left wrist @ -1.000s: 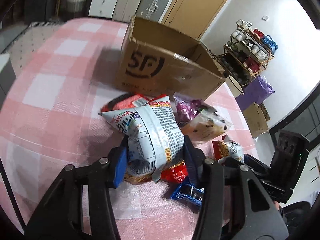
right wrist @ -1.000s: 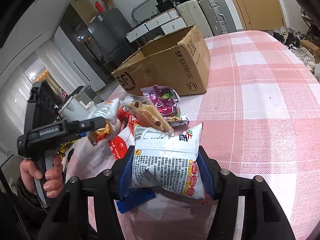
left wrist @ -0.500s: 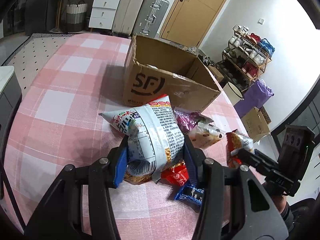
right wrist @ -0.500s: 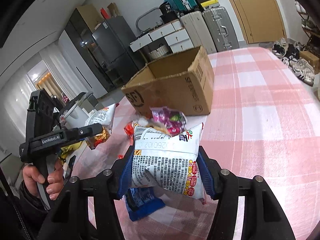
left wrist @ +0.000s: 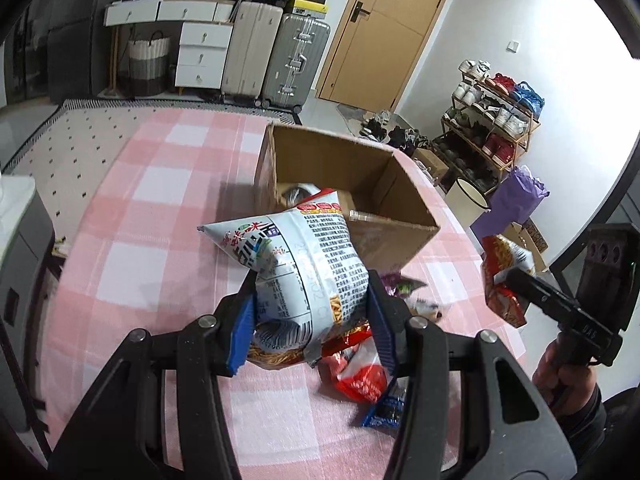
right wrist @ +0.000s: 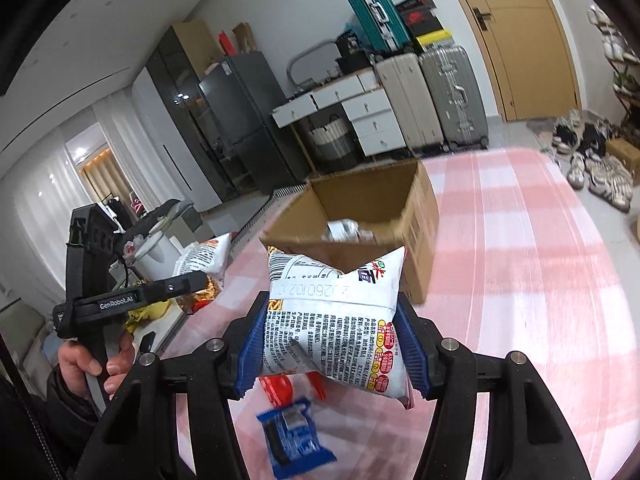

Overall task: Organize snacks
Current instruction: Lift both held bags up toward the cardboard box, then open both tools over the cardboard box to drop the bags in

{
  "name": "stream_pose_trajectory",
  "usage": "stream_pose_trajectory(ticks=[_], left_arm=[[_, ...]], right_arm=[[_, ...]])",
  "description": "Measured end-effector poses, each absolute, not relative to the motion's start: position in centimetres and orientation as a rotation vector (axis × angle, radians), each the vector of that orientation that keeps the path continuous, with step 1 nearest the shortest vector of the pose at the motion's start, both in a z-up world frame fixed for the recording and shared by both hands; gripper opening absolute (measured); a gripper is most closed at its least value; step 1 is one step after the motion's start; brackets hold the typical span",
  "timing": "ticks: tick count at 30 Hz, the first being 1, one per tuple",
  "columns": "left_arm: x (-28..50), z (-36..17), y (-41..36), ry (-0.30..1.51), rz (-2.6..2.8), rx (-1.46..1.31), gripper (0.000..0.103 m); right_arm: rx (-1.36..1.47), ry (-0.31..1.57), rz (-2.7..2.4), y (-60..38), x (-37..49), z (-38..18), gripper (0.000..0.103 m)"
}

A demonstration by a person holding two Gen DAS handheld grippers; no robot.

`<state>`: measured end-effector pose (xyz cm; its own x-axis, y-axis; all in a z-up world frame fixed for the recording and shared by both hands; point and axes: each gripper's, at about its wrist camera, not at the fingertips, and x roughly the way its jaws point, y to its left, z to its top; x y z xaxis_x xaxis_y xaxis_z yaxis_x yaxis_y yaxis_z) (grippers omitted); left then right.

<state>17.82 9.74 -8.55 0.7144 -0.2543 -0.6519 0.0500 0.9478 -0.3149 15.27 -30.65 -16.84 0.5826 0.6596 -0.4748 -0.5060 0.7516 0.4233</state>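
My left gripper is shut on a white noodle snack bag, held in the air in front of the open cardboard box. My right gripper is shut on a second white snack bag, also lifted, near the box. The box holds a few silvery packets. Each gripper shows in the other's view, with its bag: the right one and the left one. Red packets and a blue packet lie on the table below.
The table has a pink-and-white checked cloth. A purple packet lies beside the box. Suitcases, drawers, a door and a shoe rack stand beyond the table. A white bin stands left of the table.
Both grippers have risen from the snack pile with their bags and moved toward the box; its inside is now in view from above.
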Motion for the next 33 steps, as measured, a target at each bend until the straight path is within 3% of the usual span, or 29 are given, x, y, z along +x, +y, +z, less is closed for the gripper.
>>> stream_pose_trajectory(ticks=[33], left_arm=[[32.6, -0.9, 5.8, 0.808, -0.259, -0.178, 0.047]], right_arm=[[0.137, 0.586, 0.756, -23.9, 26.9, -8.5, 0.06]])
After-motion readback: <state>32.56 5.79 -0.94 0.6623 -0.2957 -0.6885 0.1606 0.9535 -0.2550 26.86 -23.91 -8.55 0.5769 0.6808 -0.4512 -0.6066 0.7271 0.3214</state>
